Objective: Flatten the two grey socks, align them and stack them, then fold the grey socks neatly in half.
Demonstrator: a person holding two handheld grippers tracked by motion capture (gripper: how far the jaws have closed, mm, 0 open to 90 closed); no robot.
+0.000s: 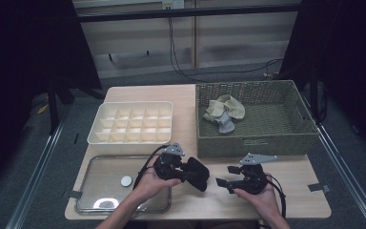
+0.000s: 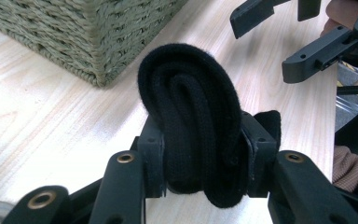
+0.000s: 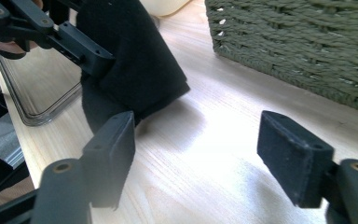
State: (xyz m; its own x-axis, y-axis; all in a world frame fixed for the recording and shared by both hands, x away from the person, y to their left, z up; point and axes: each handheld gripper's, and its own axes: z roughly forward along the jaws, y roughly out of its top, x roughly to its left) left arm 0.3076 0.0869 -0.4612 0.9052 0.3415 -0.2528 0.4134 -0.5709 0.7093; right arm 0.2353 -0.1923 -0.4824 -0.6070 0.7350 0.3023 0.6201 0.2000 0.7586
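Black folded sock bundle [image 2: 191,121], thick and soft, sits pinched between the jaws of the left claw [image 2: 200,154], which is clamped on its lower half just above the pale wooden bench [image 2: 51,116], so the rolled top bulges free above the pads. The right claw [image 3: 200,154] faces it from close by with its jaws spread wide and nothing between them. Beyond both stands the olive woven basket [image 1: 255,138], holding a beige cloth and a grey one; to the left lie a cream divided organiser tray [image 1: 131,123] and a clear shallow tray [image 1: 100,191]. The roll looks loosely wound, so I judge that it could spring open or slide out of the pinch if the grip eases or if the right claw tugs an outer layer instead of the whole bundle.
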